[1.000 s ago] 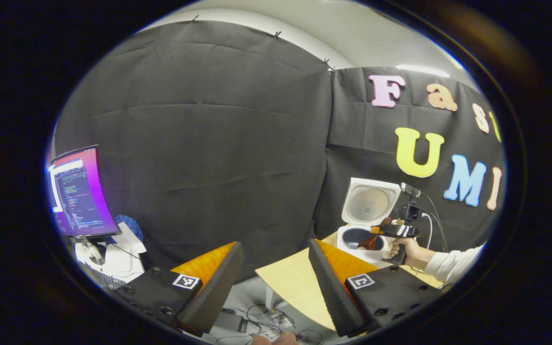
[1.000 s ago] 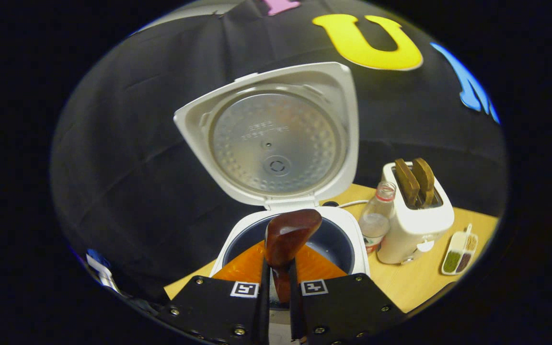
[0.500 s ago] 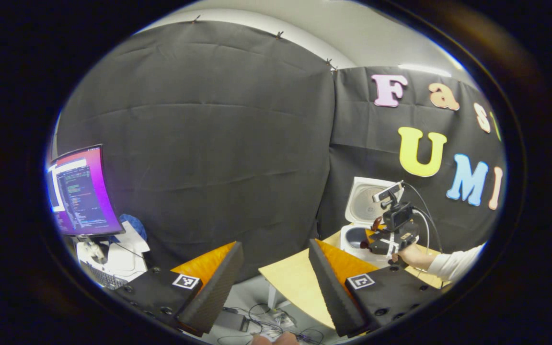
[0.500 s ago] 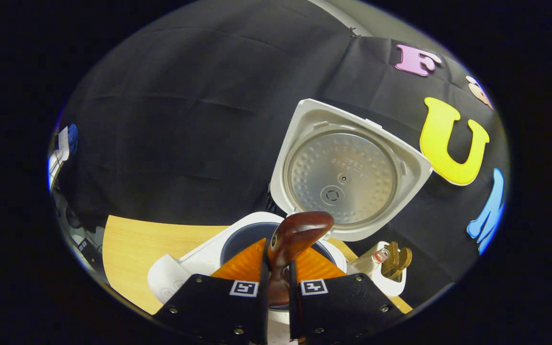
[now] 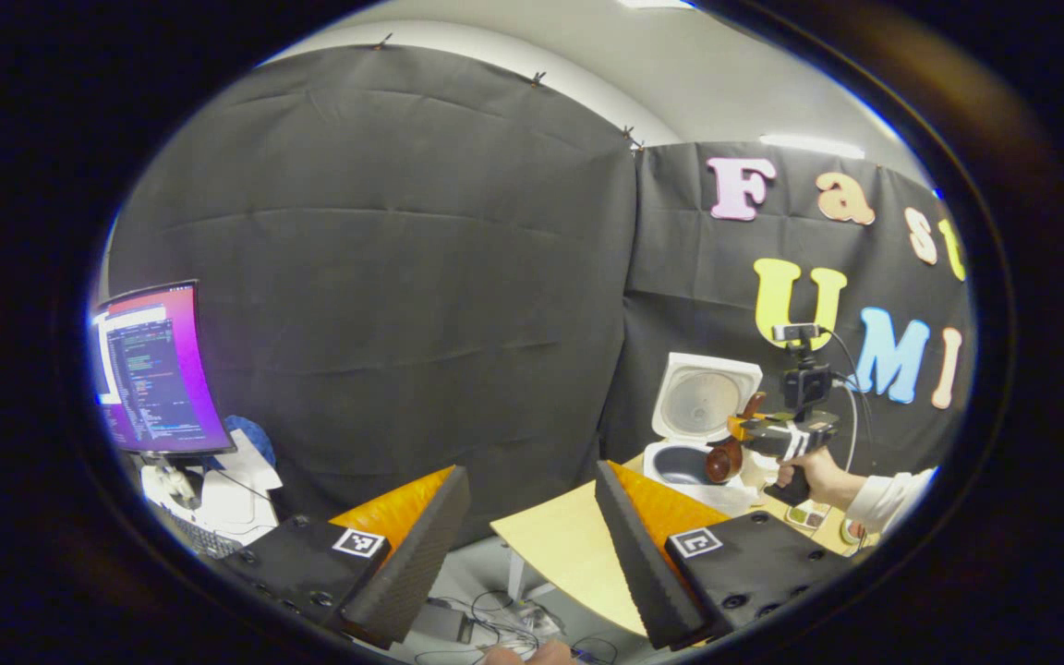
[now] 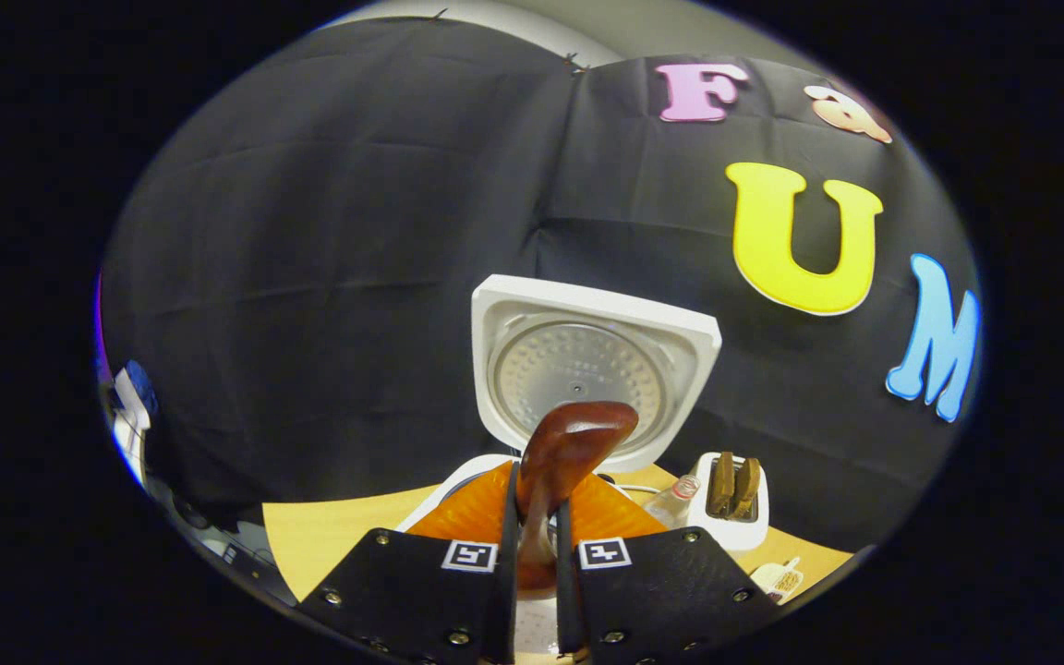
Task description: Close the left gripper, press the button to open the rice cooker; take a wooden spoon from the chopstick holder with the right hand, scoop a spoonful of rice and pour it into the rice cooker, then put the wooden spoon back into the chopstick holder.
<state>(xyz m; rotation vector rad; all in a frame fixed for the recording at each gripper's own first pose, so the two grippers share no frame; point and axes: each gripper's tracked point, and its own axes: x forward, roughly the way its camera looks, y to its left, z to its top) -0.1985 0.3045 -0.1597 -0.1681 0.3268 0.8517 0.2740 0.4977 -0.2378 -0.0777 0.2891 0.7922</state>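
Right gripper view: white toaster (image 6: 731, 503) holding two brown slices and a clear bottle (image 6: 671, 500) stand right of the white rice cooker (image 6: 587, 369), lid raised, on the pale wooden table (image 6: 347, 536). The right gripper (image 6: 532, 554) pinches the dark brown wooden spoon (image 6: 569, 453), bowl before the lid. Left gripper view: left gripper (image 5: 532, 545) gapes wide, empty, off the table's near left edge; a hand (image 5: 814, 476) grips the right gripper's handle; a lit monitor (image 5: 153, 369) far left.
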